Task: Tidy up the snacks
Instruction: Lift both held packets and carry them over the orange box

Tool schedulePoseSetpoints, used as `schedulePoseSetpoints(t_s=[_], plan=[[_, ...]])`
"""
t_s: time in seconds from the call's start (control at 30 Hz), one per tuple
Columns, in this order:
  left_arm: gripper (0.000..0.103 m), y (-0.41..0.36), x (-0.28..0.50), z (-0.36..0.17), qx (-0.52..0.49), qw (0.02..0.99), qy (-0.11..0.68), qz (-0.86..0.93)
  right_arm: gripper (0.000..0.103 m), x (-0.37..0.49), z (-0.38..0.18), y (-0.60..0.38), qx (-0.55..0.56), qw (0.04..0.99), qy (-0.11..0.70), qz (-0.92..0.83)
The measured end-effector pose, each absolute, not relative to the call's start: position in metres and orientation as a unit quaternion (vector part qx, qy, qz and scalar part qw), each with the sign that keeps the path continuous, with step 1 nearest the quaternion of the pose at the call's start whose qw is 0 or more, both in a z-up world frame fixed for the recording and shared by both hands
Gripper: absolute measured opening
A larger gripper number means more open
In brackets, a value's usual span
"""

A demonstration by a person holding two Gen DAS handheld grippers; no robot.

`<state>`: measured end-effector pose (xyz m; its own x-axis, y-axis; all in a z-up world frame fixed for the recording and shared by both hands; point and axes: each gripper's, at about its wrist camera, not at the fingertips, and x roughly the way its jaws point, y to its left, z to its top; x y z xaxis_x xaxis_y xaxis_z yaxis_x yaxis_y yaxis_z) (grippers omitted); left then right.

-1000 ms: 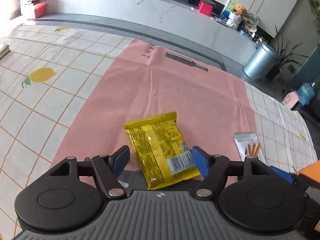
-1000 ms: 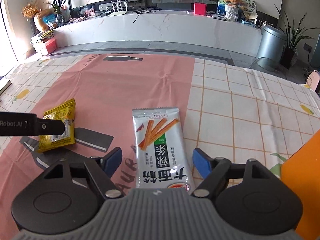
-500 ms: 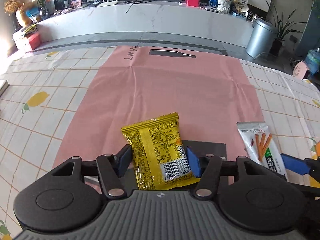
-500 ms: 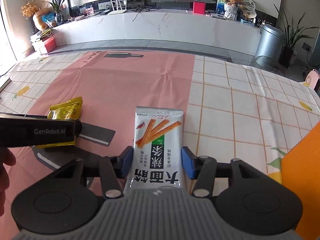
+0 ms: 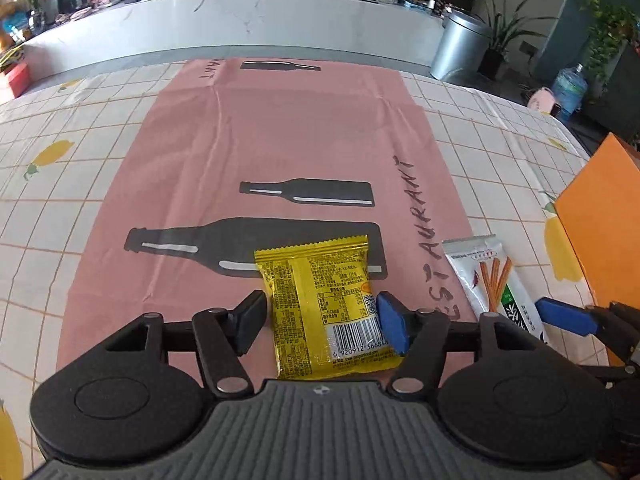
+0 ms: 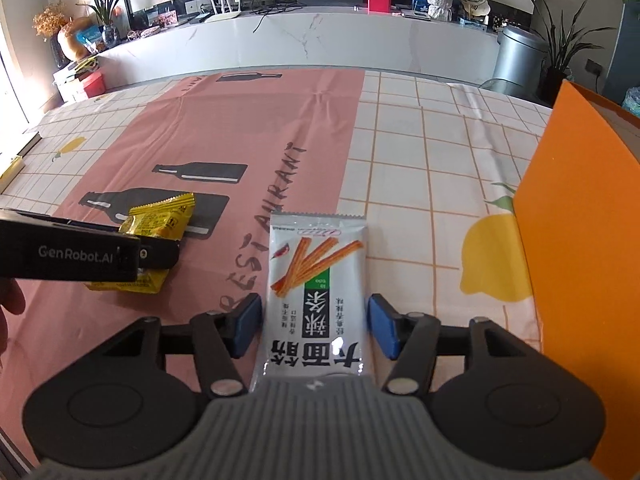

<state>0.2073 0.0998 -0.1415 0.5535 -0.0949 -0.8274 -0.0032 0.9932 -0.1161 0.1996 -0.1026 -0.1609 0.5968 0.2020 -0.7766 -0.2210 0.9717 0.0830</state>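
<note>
Two snack packets lie in view, one per gripper, plus one orange box and one pink cloth printed with three black bottle shapes.

At the left, the left gripper (image 5: 322, 316) straddles the yellow packet (image 5: 326, 304), which lies barcode-up on the pink cloth (image 5: 280, 140), its top edge over the largest bottle print. The blue pad at 3 o'clock overlaps the packet's edge; the dark pad at 9 o'clock sits just beside it with a thin gap. The jaws have just been opening, with the packet between them, and stand spread rather than pinching.

Moving right, the white packet (image 6: 316, 292) with orange sticks printed on it lies along the seam between the pink cloth and the checked tablecloth (image 6: 432, 148). The right gripper (image 6: 314, 324) frames its lower half, both blue pads standing just clear of its sides; these jaws too have just been opening around it and are spread.

At 3 o'clock in the right wrist view stands the orange box (image 6: 576, 240), upright at the table's edge.

Against the frame half a second back, both pairs of pads then sat tighter on their packets. Both packets now lie nearer the table's near side: the large bottle print and the lettering "RESTAURANT" have come into the left wrist view, and the orange box fills more of both views.
</note>
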Motion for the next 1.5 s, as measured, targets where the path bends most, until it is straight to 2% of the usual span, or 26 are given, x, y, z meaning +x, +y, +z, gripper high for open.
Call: schedulePoseSetpoints(t_s=[0.1,0.27,0.4,0.43,0.53,0.67,1.03,1.5], plan=[[0.083,0.094,0.205,-0.141,-0.050,0.882,0.468,0.000,0.076,0.201,-0.164,-0.109,0.006,0.899,0.424,0.104],[0.083,0.081,0.200,-0.145,-0.011,0.888,0.460,0.016,0.079,0.208,-0.165,-0.113,0.018,0.903,0.418,0.101],[0.080,0.079,0.195,-0.148,0.001,0.893,0.449,0.019,0.079,0.206,-0.168,-0.105,-0.013,0.906,0.411,0.098],[0.075,0.079,0.195,-0.148,-0.002,0.894,0.448,0.017,0.078,0.205,-0.169,-0.104,-0.019,0.907,0.409,0.097],[0.064,0.078,0.193,-0.147,0.000,0.896,0.443,0.012,0.073,0.202,-0.170,-0.100,-0.030,0.910,0.402,0.100],[0.059,0.075,0.192,-0.147,0.000,0.900,0.436,0.010,0.050,0.199,-0.168,-0.093,-0.042,0.912,0.393,0.113],[0.058,0.074,0.188,-0.116,-0.015,0.915,0.404,-0.007,0.046,0.193,-0.153,-0.096,-0.046,0.911,0.396,0.103],[0.058,0.041,0.159,-0.018,-0.063,0.934,0.347,-0.056,0.045,0.155,-0.063,-0.147,0.045,0.928,0.362,0.073]])
